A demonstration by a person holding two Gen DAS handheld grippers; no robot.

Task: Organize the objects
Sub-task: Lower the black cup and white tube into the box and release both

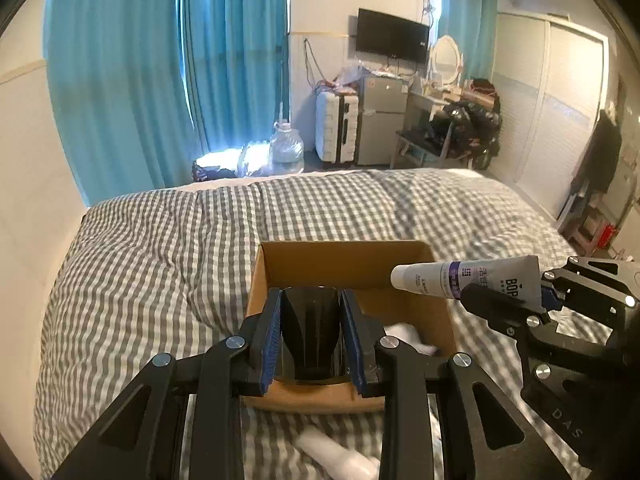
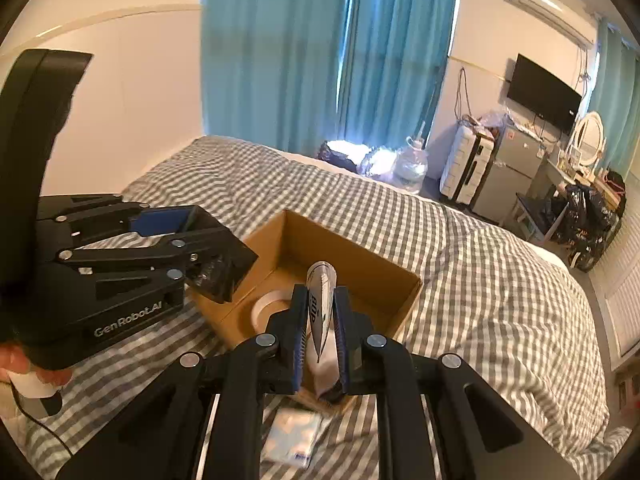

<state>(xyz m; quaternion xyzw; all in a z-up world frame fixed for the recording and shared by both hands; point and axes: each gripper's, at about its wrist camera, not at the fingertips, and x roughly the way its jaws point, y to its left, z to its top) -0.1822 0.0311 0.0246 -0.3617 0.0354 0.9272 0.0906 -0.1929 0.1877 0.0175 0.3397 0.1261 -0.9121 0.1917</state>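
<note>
Over the cardboard box (image 1: 348,264) on the checked bed (image 1: 160,248), you've got both claws loaded. Your left claw (image 1: 311,332) is clamped on a black faceted cup (image 1: 310,332), pads pressed to its two sides, hanging above the box's near half. Your right claw (image 2: 322,328) pinches a white-and-purple tube (image 2: 320,312) by its flat crimped end, cap pointing forward over the box interior.

Watch the crowding: the two claws sit close together over one small opening, and dropping both at once could knock them together or tip the box's thin wall. That tube is gripped only at its tail, so it could swing or slip on release and land on the rim. A roll of tape (image 2: 270,306) already lies on the box floor, and the cup looks likely to settle crooked on it.

Outside the box, a small packet (image 2: 294,436) and a white bottle (image 1: 336,454) lie on the bed below your claws.
</note>
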